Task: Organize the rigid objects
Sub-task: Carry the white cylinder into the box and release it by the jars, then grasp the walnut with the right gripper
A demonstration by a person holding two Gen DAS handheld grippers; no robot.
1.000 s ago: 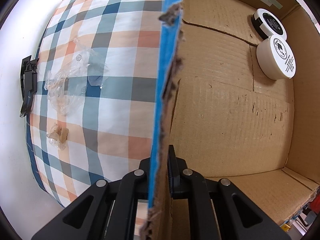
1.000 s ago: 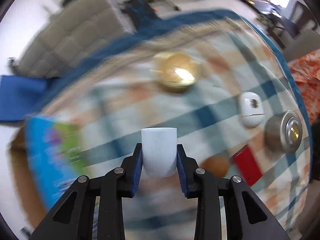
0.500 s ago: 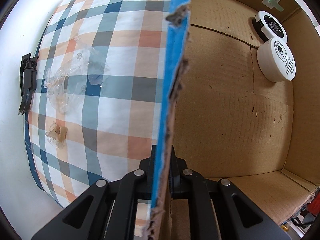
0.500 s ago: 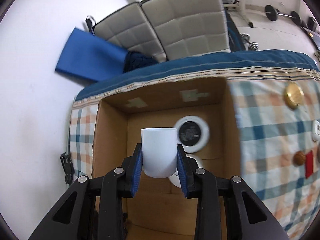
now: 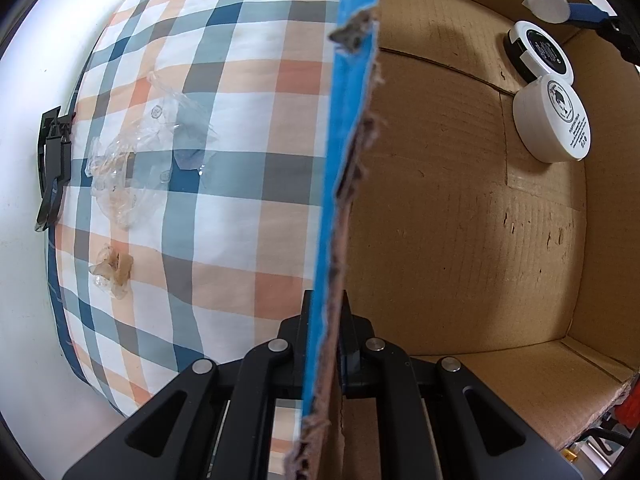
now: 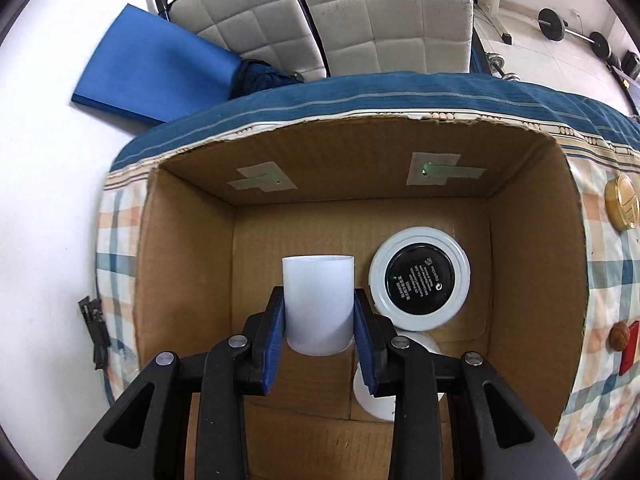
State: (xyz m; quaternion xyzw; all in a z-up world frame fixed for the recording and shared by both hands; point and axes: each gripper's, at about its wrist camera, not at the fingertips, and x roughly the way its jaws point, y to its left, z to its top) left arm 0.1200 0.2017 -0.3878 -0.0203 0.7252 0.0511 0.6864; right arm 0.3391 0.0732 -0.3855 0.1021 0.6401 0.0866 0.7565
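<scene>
The right tool (image 6: 320,322) was clamped with its blue pads on a plain white plastic cup (image 6: 318,304), its long axis pointing away along the fingers, and held it above the open brown cardboard box (image 6: 184,264). Inside the box, just right of the cup, lay a round white jar with a black label (image 6: 419,278), and nearer, partly hidden behind the right finger, sat a second white round jar (image 6: 374,398); in the left wrist view both jars, the black-labelled one (image 5: 540,54) and the white one (image 5: 554,120), lay touching in the far right corner, leaving most of the box floor (image 5: 460,220) bare. The left tool (image 5: 325,320) was closed tight on the torn, blue-faced left wall of the box (image 5: 344,152), which stood upright between its fingers. The box sat on a checked orange, blue and white cloth over the tabletop (image 5: 224,128), where crumpled clear plastic wrap (image 5: 148,148) lay well left of the box wall. Right of the box on the cloth lay a gold round disc (image 6: 624,206), a small brown ball (image 6: 618,336) and a red flat piece (image 6: 631,346). Beyond the far edge stood a grey quilted chair back (image 6: 384,12) and a blue mat (image 6: 156,68) on the white floor.
</scene>
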